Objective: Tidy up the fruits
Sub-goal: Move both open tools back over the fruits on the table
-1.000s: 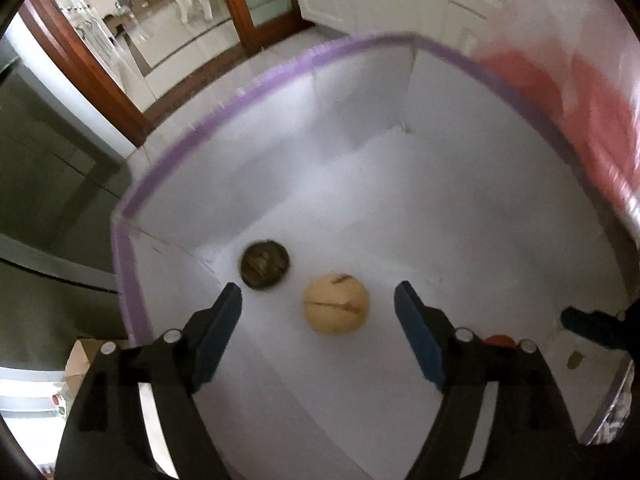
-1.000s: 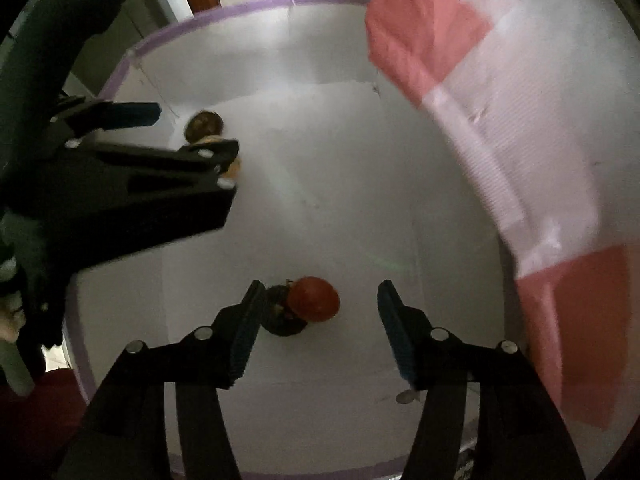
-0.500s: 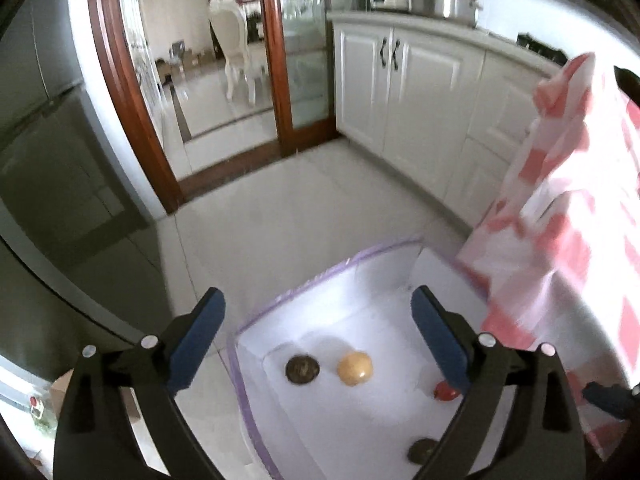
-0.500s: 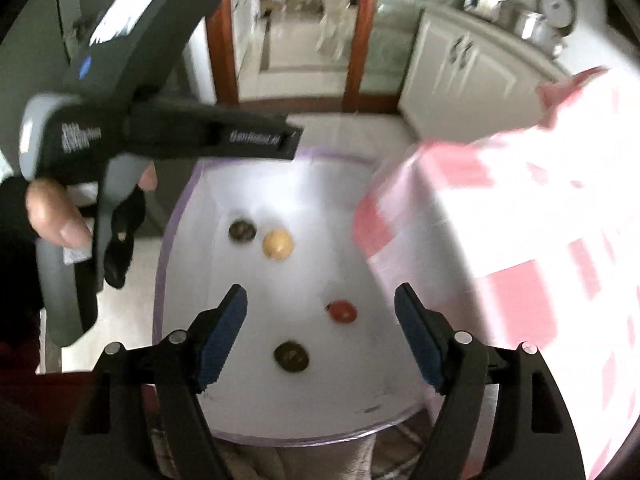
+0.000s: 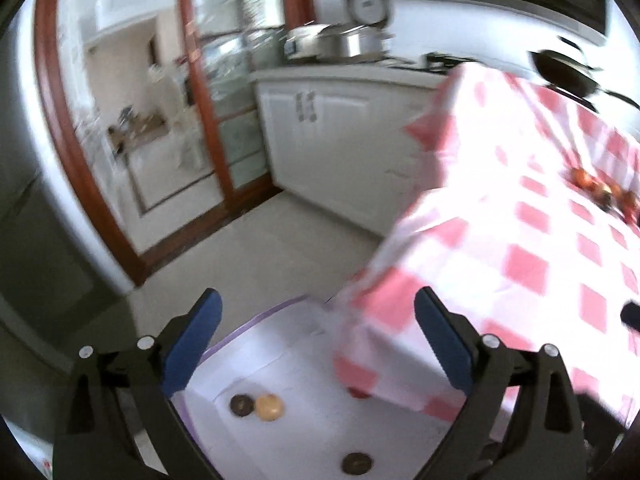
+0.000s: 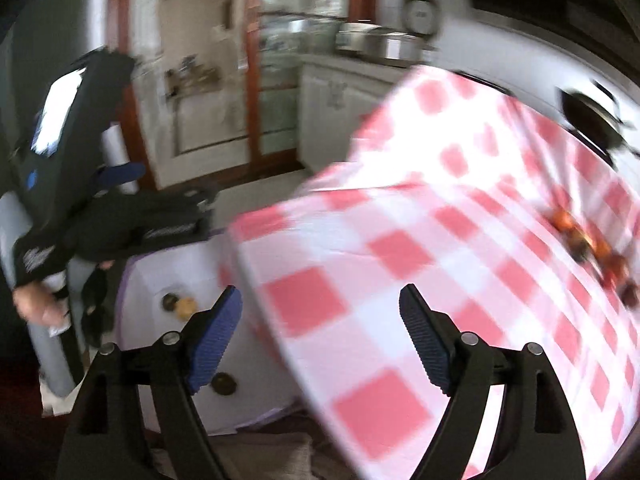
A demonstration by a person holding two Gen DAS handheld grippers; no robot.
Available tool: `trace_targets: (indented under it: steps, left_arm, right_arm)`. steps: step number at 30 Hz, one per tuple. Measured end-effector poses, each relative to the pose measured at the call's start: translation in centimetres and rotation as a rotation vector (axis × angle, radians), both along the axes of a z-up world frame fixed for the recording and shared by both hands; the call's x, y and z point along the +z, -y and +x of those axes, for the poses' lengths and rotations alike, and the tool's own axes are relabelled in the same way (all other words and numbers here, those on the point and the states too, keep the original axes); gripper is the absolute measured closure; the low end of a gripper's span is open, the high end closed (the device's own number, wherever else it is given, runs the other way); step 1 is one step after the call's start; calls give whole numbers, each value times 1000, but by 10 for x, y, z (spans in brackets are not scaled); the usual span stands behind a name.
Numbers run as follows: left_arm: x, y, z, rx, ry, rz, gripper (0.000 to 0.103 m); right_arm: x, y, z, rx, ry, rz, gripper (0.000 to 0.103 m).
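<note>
Left wrist view: the left tongs (image 5: 316,344) are empty, jaws opening; below them, a white box (image 5: 280,344) holds a tan fruit (image 5: 269,407) touching a dark fruit (image 5: 241,405).

Right wrist view: the right tongs (image 6: 320,334), jaws opening, are empty over a checked tablecloth (image 6: 400,248); more fruits (image 6: 592,248) lie far right.

red-and-white checked tablecloth (image 6: 460,240), draped over a table, its edge hanging down beside the floor. white base cabinets (image 5: 340,136) along the far wall, worktop above. steel pots (image 5: 340,42) on the worktop, a white round-faced appliance (image 5: 370,0) behind them. dark pan (image 5: 560,70) beyond the table's far edge. wood-framed glass door (image 5: 224,112), a further room showing through it. pale tiled floor (image 5: 256,252). all blurred.
</note>
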State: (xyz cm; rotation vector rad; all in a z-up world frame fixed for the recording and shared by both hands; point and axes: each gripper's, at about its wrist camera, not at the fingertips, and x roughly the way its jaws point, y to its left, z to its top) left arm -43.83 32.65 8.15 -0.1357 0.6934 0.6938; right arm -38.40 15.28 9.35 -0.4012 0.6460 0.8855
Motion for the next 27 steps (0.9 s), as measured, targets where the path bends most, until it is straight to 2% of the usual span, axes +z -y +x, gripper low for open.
trace_targets:
  steps: [3, 5, 14, 18, 22, 25, 27]
  left_arm:
    - [7, 37, 25, -93, -8, 48, 4]
    - [10, 58, 41, -149, -10, 47, 4]
    - [8, 166, 130, -467, 12, -24, 2]
    - [-1, 211, 199, -579, 49, -66, 2]
    - [-8, 240, 267, -597, 94, -126, 2]
    - [-13, 261, 320, -604, 118, -169, 2]
    - [-16, 273, 351, -594, 137, -196, 2]
  right_arm:
    - [-1, 30, 27, -120, -10, 42, 23]
    - [-3, 49, 35, -187, 6, 56, 21]
    - [-7, 155, 104, -481, -33, 142, 17]
    - [-14, 199, 146, -592, -27, 140, 16]
    - [-24, 253, 194, -735, -47, 158, 16]
    - [-35, 296, 236, -843, -94, 177, 16]
    - [-36, 326, 263, -901, -116, 221, 16]
